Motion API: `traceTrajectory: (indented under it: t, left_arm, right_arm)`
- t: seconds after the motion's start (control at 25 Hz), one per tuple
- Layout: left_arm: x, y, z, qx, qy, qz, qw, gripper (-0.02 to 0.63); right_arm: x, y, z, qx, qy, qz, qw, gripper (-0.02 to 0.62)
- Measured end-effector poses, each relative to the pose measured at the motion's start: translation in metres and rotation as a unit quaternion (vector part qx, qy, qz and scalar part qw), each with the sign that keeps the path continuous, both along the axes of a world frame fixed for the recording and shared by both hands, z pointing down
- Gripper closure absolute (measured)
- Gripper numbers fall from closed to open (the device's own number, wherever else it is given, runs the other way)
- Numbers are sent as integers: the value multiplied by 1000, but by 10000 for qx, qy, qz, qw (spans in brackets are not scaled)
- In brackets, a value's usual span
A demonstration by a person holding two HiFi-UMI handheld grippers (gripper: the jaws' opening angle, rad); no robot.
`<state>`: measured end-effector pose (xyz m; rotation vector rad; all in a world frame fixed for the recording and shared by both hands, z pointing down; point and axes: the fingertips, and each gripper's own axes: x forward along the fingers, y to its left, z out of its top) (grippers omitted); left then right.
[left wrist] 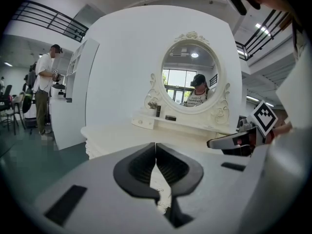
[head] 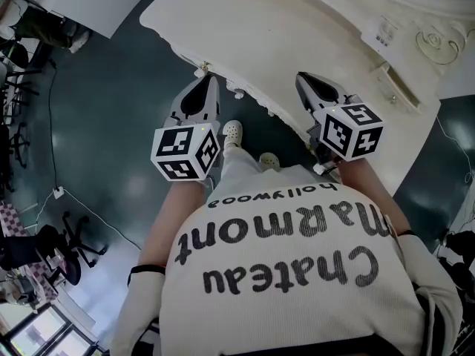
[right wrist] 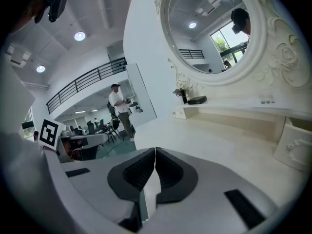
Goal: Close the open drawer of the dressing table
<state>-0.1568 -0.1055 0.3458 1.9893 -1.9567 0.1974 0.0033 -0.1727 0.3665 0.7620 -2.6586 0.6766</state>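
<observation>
Stood right up against the white dressing table [head: 245,21]. Held the left gripper [head: 208,80] out over the dark floor [head: 104,124], with its tip near the table's curly left corner. Had its jaws clenched tight together, with nothing between them. Held the right gripper [head: 303,78] over the table's front edge, well apart from the left one. Had those jaws pressed together too, also on nothing. Could see the small drawer [right wrist: 292,147] on the right side of the table top, below the big round mirror [right wrist: 214,28]. Looked pulled out a little from the low shelf [right wrist: 234,112] there, with its carved front facing the room. Sat off to the right of the right gripper, not touching it. Wore white shoes [head: 232,132], with toes close to the table edge. Could also see a person [left wrist: 46,89] standing far off beside a tall white wall [left wrist: 122,72].
</observation>
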Motion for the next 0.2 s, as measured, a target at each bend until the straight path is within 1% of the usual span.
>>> traceTrajectory:
  t: [0.2]
  left_arm:
    - [-4,0,3,25,0,-51,10000,595]
  right_arm:
    - [0,2,3,4,13,-20,10000,568]
